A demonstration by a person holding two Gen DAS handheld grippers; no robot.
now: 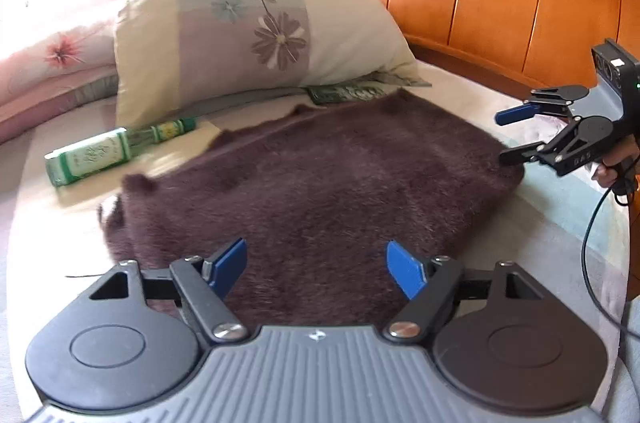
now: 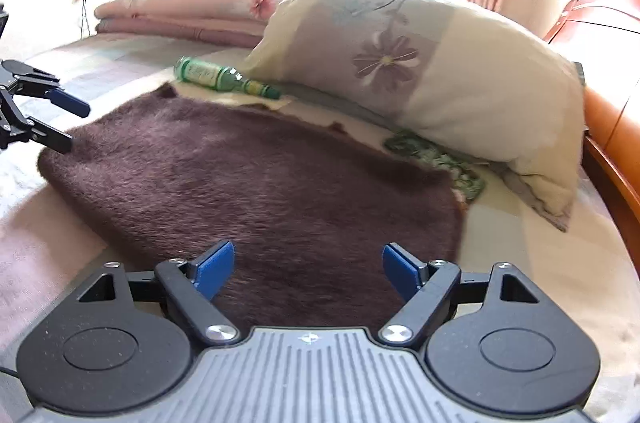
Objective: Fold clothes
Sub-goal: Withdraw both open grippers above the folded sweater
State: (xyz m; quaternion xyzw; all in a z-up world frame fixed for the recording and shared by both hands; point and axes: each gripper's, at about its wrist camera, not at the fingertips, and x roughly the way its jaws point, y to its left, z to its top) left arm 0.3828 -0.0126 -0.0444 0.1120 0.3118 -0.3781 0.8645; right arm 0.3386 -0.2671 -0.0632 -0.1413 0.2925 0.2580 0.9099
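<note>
A dark brown fuzzy garment point(image 1: 320, 183) lies folded into a flat, thick pad on the bed point(image 1: 460, 95), in front of the pillow. The same garment point(image 2: 240, 183) fills the middle of the right wrist view. My left gripper point(image 1: 316, 255) hovers over the garment's near edge, open, with nothing pinched between its blue pads. Off the garment's right end, my right gripper point(image 1: 500, 137) is held by a hand and stands open. From its own camera the right gripper point(image 2: 308, 251) is open above the garment edge. The left gripper point(image 2: 76, 127) shows open at the garment's far left corner.
A large flowered pillow point(image 1: 256, 35) leans just behind the garment. A green glass bottle point(image 1: 108, 151) lies on the sheet beside it. A wooden headboard point(image 1: 500, 3) borders the bed on the right. Folded pink quilts point(image 2: 180, 11) sit farther back. A black cable point(image 1: 592, 231) hangs from the right gripper.
</note>
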